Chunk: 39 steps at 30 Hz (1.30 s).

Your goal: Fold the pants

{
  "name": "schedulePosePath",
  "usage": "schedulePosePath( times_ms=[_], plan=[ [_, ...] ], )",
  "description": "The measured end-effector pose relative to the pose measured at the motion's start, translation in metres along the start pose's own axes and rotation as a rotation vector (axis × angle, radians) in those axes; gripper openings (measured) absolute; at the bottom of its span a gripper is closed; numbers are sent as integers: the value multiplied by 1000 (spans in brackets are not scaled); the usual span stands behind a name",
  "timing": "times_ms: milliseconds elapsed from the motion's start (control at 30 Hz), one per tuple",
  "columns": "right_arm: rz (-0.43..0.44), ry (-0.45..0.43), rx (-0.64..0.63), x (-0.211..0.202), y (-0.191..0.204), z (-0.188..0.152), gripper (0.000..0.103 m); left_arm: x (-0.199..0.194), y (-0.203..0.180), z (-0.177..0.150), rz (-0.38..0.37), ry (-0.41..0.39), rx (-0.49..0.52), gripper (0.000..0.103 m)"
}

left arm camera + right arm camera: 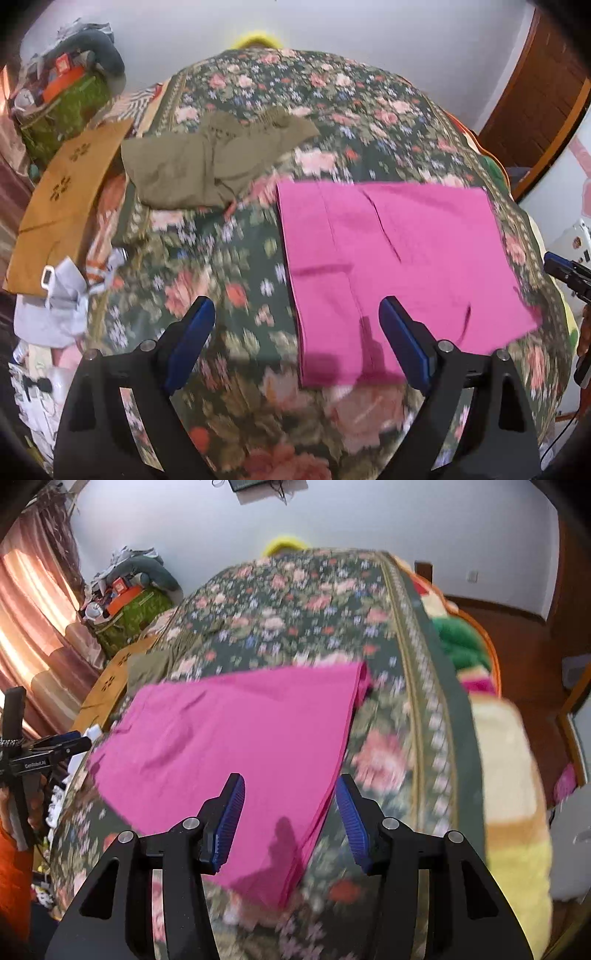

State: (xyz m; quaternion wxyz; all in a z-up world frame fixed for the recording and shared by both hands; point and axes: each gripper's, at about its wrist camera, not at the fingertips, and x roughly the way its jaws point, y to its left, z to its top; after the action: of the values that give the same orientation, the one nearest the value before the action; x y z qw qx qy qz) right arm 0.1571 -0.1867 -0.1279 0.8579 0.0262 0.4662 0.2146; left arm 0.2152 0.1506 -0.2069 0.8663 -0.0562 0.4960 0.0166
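Left gripper (297,321): jaws wide apart, nothing between them, hovering above the bed; its right finger (400,332) sits over the near edge of the pink pants (399,254), its left finger over bare bedspread.

Right gripper (290,797): jaws apart, empty, straddling the near right edge of the same pants (236,734).

Pink pants lie folded into a flat, roughly rectangular stack on the floral bedspread (229,258), layered edges showing along the left and near sides.

Olive-green garment (207,162) lies crumpled farther back on the bed, left of the pants, apart from them. A tan cushion (62,199) rests at the bed's left edge. Green bag (142,611) piled with clutter stands by the curtain (33,609).
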Motion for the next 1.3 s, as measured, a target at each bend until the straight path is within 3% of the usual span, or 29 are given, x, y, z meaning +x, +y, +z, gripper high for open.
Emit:
schedulePosePath(
  times_ms=[200, 600, 967, 1033, 1067, 1100, 1167, 1300],
  plan=[
    [-29, -38, 3, 14, -15, 31, 49, 19, 0, 38, 12, -12, -4, 91],
    [-44, 6, 39, 73, -51, 74, 49, 84, 1, 90, 35, 44, -7, 91],
    [-38, 100, 2, 129, -60, 95, 48, 127, 2, 93, 67, 99, 20, 91],
    [-27, 101, 26, 134, -65, 95, 45, 130, 2, 90, 69, 103, 20, 91],
    [-26, 95, 31, 134, -65, 95, 37, 131, 2, 88, 69, 102, 19, 91],
    [-23, 99, 35, 134, -65, 95, 23, 131, 2, 87, 70, 99, 19, 91],
    [1, 125, 45, 137, -65, 94, 11, 131, 3, 86, 72, 90, 17, 91],
    [-51, 102, -50, 136, -55, 88, 5, 124, -2, 81, 90, 35, 35, 79]
  ],
)
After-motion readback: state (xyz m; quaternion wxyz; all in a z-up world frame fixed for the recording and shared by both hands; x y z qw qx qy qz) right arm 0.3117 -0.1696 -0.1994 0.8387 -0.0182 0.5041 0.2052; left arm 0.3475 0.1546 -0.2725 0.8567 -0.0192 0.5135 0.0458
